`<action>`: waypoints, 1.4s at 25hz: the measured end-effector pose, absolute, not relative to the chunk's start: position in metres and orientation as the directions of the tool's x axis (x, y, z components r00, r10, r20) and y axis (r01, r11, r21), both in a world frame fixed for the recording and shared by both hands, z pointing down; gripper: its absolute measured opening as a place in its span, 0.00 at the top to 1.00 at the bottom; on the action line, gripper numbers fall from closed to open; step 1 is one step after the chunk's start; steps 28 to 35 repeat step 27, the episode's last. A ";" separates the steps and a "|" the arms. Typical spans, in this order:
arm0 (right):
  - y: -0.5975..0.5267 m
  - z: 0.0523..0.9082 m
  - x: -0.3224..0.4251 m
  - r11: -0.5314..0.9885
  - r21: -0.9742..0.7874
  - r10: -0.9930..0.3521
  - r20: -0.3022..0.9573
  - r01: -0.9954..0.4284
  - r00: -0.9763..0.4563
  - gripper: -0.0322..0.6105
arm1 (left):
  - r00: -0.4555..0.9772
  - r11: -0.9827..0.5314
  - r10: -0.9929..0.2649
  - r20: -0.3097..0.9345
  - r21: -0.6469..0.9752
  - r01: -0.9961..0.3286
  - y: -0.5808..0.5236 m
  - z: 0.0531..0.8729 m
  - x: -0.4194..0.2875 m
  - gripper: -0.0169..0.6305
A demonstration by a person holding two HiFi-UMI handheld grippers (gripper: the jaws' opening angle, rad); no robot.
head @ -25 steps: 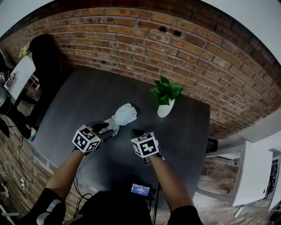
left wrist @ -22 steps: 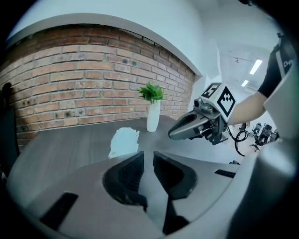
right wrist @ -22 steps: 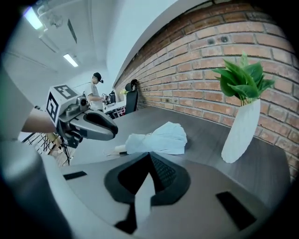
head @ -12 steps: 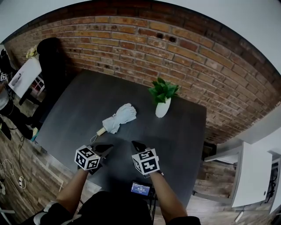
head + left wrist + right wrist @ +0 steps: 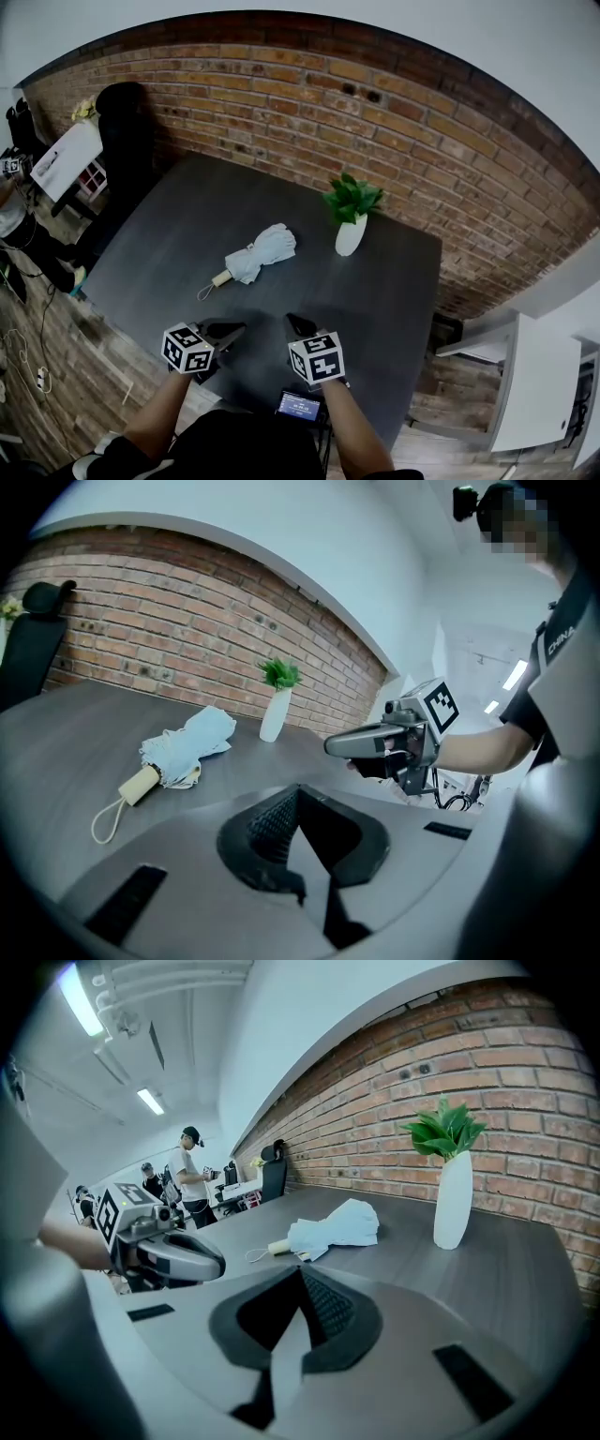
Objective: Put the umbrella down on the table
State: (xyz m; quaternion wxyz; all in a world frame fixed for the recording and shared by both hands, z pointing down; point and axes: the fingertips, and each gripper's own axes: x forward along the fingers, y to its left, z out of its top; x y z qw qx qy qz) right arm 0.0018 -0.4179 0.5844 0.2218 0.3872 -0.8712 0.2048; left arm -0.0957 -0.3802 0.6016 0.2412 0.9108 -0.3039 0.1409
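Note:
The folded pale-blue umbrella lies on the dark grey table, its tan handle and wrist loop pointing toward me. Nothing touches it. My left gripper hovers at the table's near edge, well short of the handle, shut and empty. Beside it on the right, my right gripper is also shut and empty. The left gripper view shows the umbrella ahead left and the right gripper at right. The right gripper view shows the umbrella ahead and the left gripper at left.
A white vase with a green plant stands right of the umbrella, near the brick wall. A black chair and a white desk sit at far left. A small lit screen is below my hands. People stand far off.
The left gripper let go of the umbrella's handle end and shut. Both grippers drew back toward the near table edge. The umbrella stays lying on the table.

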 end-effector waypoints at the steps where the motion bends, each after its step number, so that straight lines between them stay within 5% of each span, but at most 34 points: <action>1: -0.416 0.584 0.003 0.617 -0.175 -0.590 0.542 -0.768 -0.598 0.94 | 0.777 -0.699 -0.483 0.405 0.356 -0.620 -0.376 0.603 -0.094 0.97; 35: -0.347 0.594 0.032 0.594 -0.144 -0.643 0.506 -0.791 -0.575 0.94 | 0.783 -0.668 -0.455 0.424 0.420 -0.615 -0.279 0.641 -0.081 0.97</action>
